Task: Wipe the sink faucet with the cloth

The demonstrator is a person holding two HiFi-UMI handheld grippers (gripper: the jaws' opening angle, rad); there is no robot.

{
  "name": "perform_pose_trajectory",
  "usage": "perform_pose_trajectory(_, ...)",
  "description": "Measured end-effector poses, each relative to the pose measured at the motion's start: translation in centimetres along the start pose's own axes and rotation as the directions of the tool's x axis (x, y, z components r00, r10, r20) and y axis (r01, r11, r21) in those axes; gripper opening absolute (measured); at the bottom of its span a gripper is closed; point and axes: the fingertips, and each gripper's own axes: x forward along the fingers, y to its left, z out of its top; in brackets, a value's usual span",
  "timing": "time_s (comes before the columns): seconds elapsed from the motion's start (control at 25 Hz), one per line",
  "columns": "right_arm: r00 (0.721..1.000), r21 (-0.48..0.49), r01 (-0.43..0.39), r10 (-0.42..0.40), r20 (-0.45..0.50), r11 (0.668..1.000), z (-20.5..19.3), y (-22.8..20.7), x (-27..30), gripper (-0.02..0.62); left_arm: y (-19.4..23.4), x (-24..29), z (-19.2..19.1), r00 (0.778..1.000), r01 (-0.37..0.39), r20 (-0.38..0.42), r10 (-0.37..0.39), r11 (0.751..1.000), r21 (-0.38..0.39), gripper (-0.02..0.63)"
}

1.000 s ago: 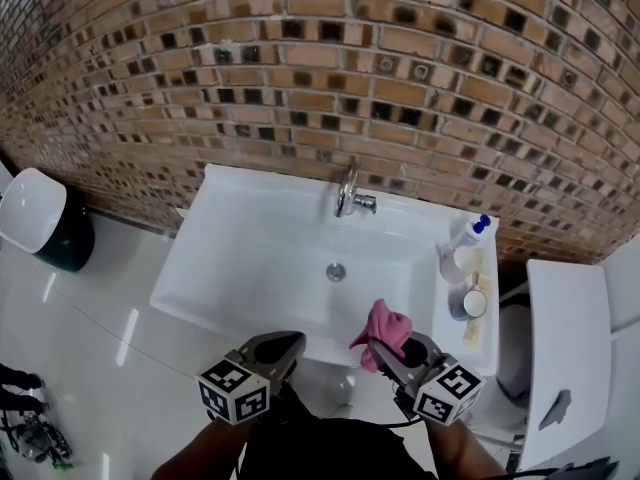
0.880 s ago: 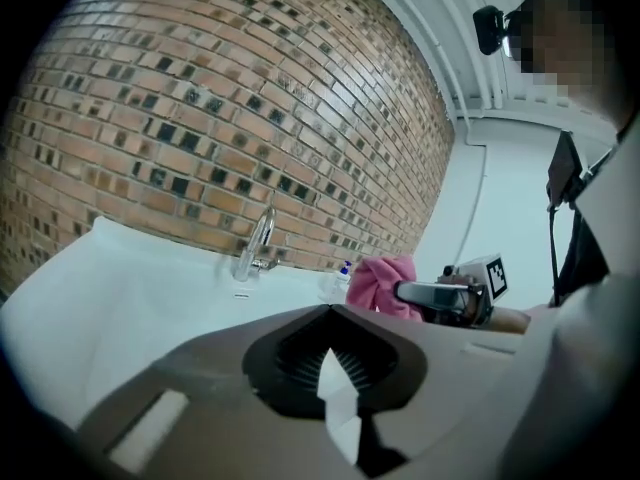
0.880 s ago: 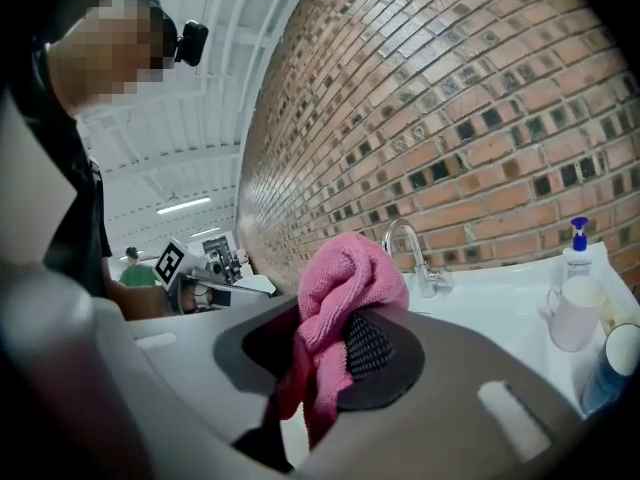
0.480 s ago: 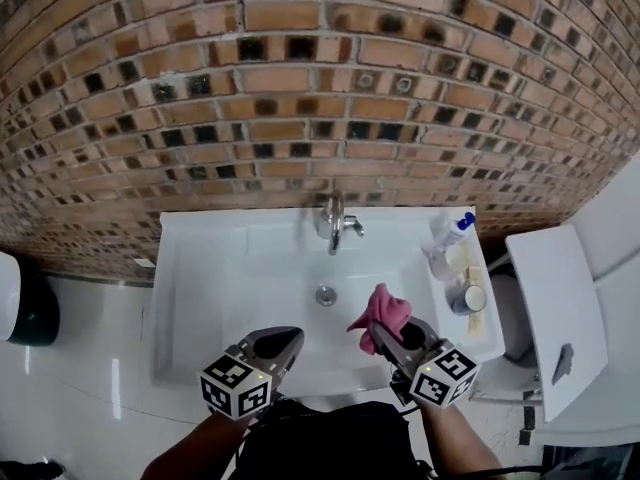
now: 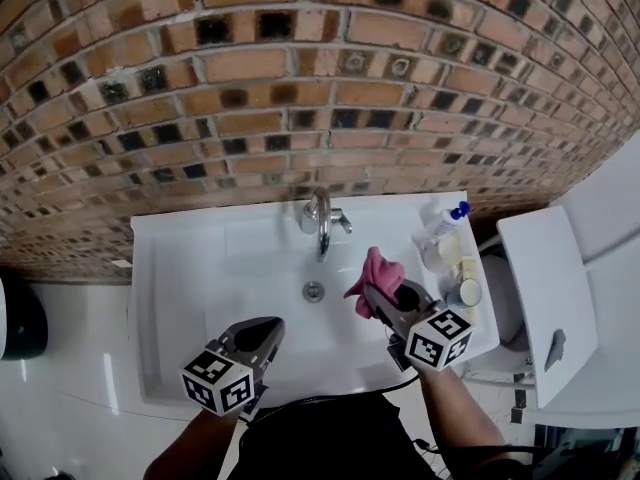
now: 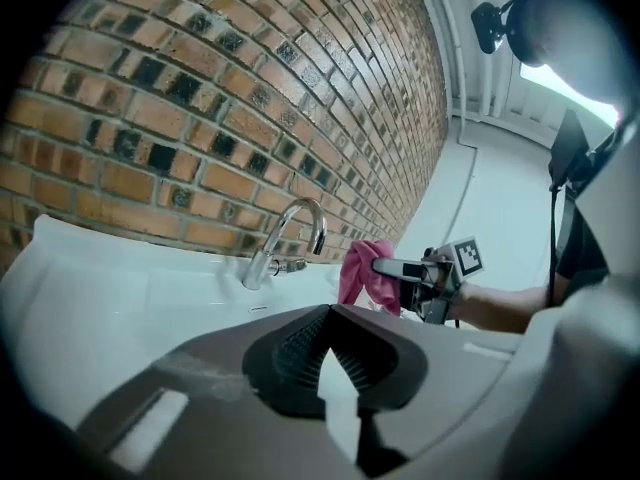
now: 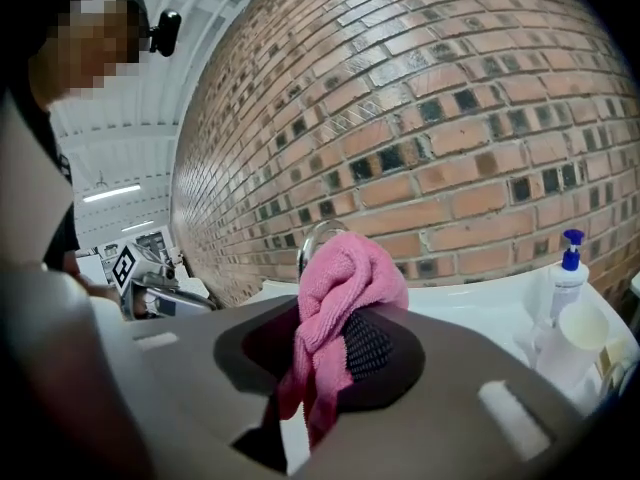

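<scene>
**Cloth held up close to the faucet, not on it**

The right claw [image 5: 374, 288] is clamped shut on a pink cloth [image 5: 371, 271]. In the right gripper view the cloth [image 7: 337, 303] is bunched between the pads, with a rounded wad above them and a twisted tail hanging below. The claw holds it over the right half of the sink [image 5: 150, 268], just right of the drain [image 5: 314, 290] and a little toward the front edge from the faucet [image 5: 320, 220]. The left gripper view shows a clear gap between cloth and chrome spout, so the two are near but apart.

The left claw [image 5: 270, 325] sits over the front left part of the basin, well apart from the faucet. Its ribbed pads meet at the tips with nothing between them.

The faucet stands upright at the middle of the sink's back edge, against the brick wall [image 5: 300, 88], with its spout curving toward the drain. On the sink's right rim a bottle [image 5: 440, 228] with a blue pump top stands near the back corner. A cup [image 5: 469, 292] sits farther toward the front edge, just beside the right claw.
</scene>
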Motion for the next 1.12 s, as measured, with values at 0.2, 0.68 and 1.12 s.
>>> perform_pose_trajectory(0.2, 0.999, 0.013, -0.021, 0.022, -0.034, 1.0, 0.3, -5.4, 2.4, 0.097, 0.8, 1.7, 0.6, 0.997, -0.07, 0.019, 0.071, 0.996, -0.059, 0.006)
perform_pose_trajectory(0.68, 0.987, 0.048, -0.119, 0.123, -0.107, 0.992, -4.3, -16.2, 12.5, 0.097, 2.0, 5.2, 1.1, 0.981, -0.189, -0.057, 0.184, 0.976, -0.109, 0.006)
perform_pose_trajectory(1.12, 0.942, 0.101, -0.308, 0.318, -0.104, 0.946, -5.1, -15.1, 17.1, 0.094, 3.7, 6.9, 0.5, 0.968, -0.235, -0.129, 0.217, 0.962, -0.14, 0.006)
